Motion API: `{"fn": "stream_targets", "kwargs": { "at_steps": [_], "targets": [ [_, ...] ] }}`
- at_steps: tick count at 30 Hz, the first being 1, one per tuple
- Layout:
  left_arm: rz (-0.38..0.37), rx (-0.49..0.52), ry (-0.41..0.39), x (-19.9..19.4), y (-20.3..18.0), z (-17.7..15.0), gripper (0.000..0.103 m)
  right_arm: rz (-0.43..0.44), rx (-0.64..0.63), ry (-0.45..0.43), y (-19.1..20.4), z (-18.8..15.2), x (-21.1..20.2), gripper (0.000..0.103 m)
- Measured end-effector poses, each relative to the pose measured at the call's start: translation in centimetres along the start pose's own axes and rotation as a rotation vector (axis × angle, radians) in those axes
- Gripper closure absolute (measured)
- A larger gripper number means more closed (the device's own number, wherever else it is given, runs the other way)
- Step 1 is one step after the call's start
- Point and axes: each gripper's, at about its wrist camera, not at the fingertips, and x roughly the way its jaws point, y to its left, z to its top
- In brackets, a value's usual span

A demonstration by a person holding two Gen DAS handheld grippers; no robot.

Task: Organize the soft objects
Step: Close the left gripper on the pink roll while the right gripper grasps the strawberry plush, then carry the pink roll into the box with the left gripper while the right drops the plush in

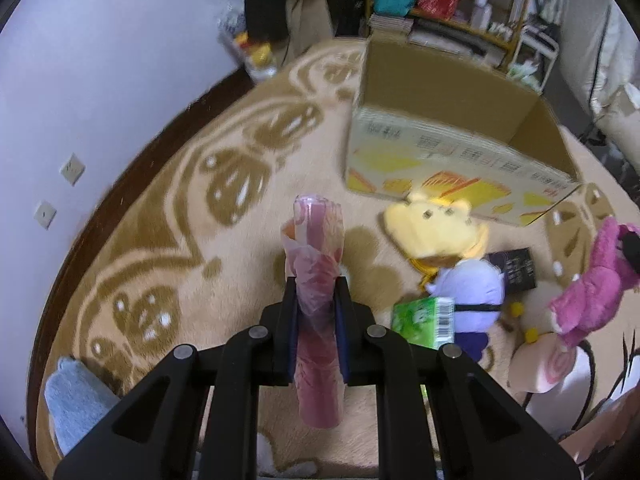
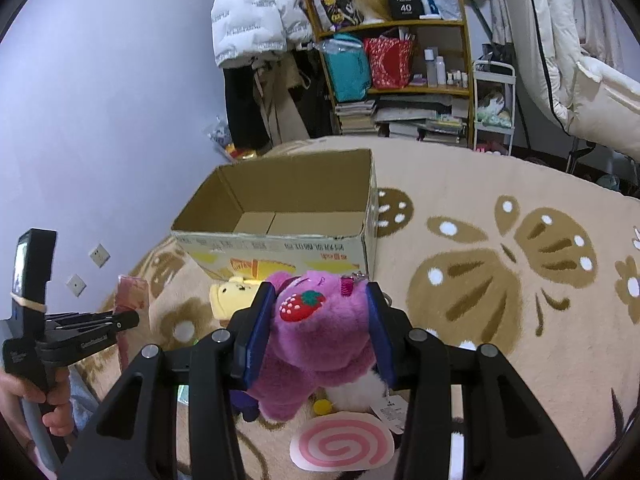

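Purple plush [image 2: 316, 344] between right jaws hides toys beneath it.

A wooden shelf [image 2: 420, 56] of bags stands beside hanging coats [image 2: 256, 12].

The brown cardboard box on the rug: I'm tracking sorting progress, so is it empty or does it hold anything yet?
Empty, as far as shown. The right wrist view looks into the brown cardboard box and shows only bare bottom flaps; the near inside corner is hidden.

cardboard box [image 2: 280, 216] on rug [image 2: 500, 320], shelf [image 2: 400, 80] behind | yellow plush [image 1: 436, 228] before box | tissue pack [image 1: 424, 320] near bear plush [image 2: 316, 344] | spiral cushion [image 2: 340, 444] below
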Motion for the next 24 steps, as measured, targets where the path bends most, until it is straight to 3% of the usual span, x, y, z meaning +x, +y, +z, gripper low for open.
{"fn": "stream_targets", "kwargs": {
  "at_steps": [15,24],
  "targets": [
    [0.019,0.036,-0.303,-7.1,-0.6,1.4,0.089,0.032,-0.005,-0.11,0.3,1.2,-2.4,0.055],
    [0.041,0.078,-0.422,-9.0,-1.8,3.3,0.089,0.021,-0.06,-0.155,1.0,2.5,-2.0,0.056]
  ]
}}
